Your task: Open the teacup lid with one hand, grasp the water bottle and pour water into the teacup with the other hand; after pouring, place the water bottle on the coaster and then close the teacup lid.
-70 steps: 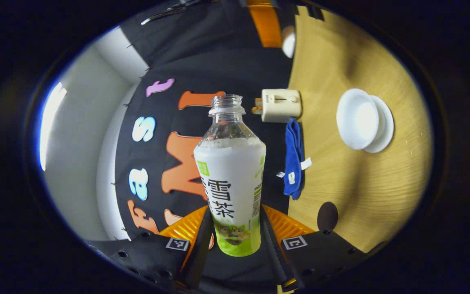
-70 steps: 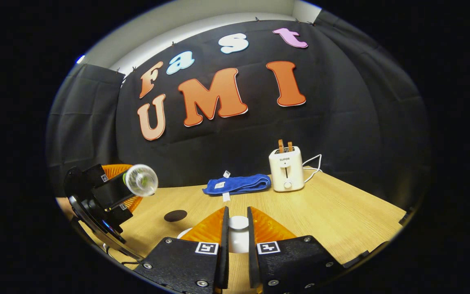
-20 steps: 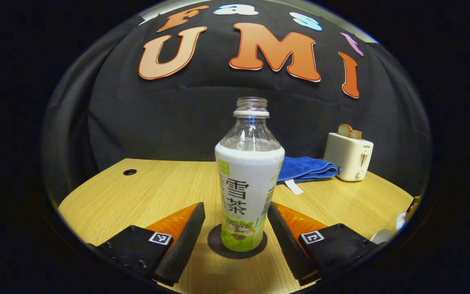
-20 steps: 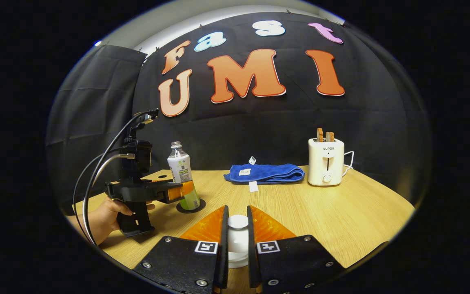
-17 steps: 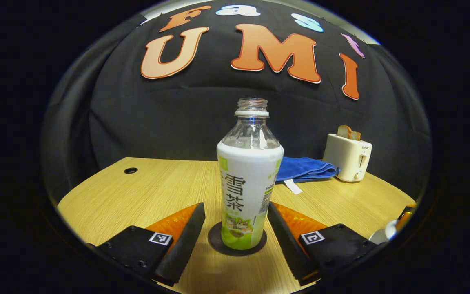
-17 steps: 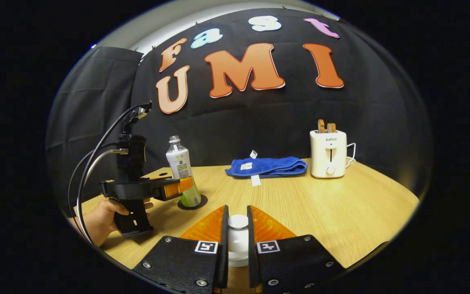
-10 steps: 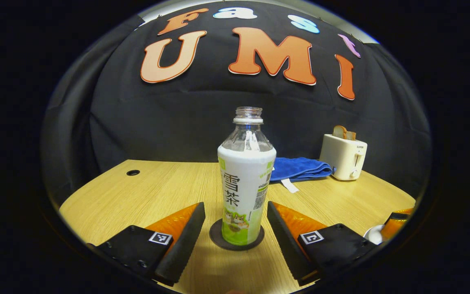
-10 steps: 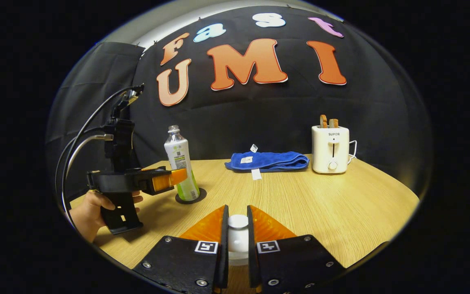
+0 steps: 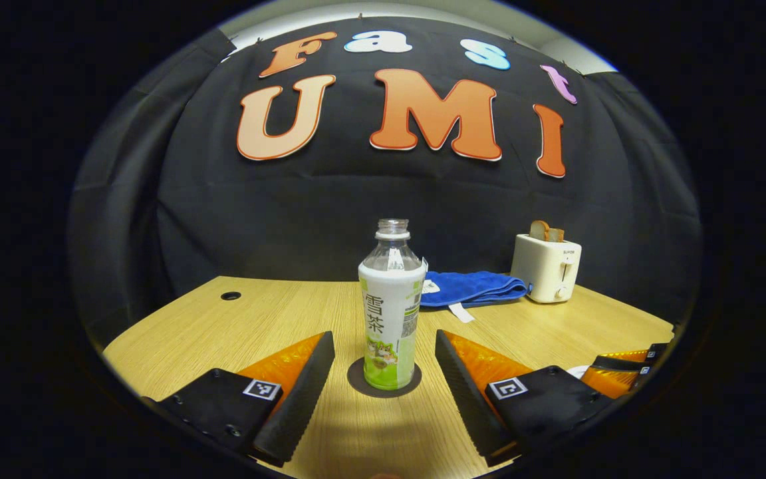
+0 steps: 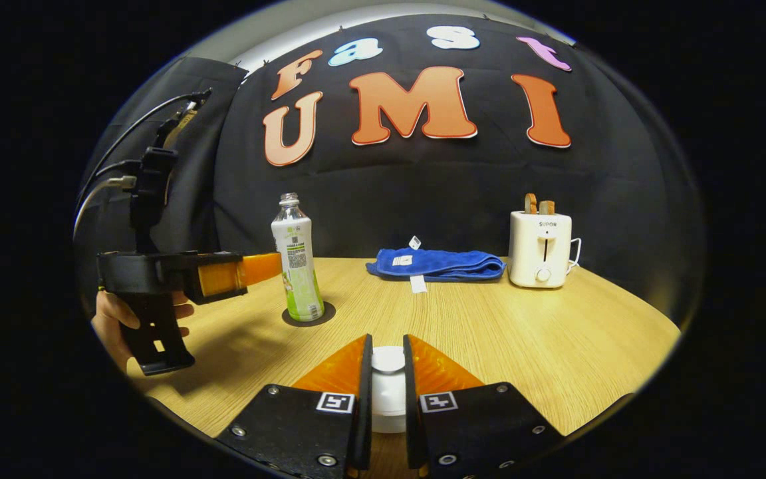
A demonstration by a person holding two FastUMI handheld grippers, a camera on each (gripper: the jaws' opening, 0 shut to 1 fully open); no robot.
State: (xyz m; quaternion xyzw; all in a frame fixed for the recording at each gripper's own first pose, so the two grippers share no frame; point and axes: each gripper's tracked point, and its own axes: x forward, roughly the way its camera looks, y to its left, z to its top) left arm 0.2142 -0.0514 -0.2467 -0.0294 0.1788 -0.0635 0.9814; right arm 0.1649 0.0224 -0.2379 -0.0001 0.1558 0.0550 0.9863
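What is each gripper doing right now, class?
Left gripper: open, clear of the bottle on the coaster.
Right gripper: closed on the white lid.

white-and-green bottle (image 9: 390, 313), dark coaster (image 9: 356, 380), blue towel (image 9: 473, 289), cream toaster (image 9: 546, 267)

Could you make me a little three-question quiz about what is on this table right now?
1. True or false: the bottle stands upright on the coaster.
2. The left gripper is: A) shut on the bottle, B) open, with the bottle apart from its fingers, C) shut on the towel.
3. Fill in: the right gripper is shut on the white ___.

Key: 1 true. 2 B. 3 lid. In the right gripper view the towel lies between the bottle and the toaster.
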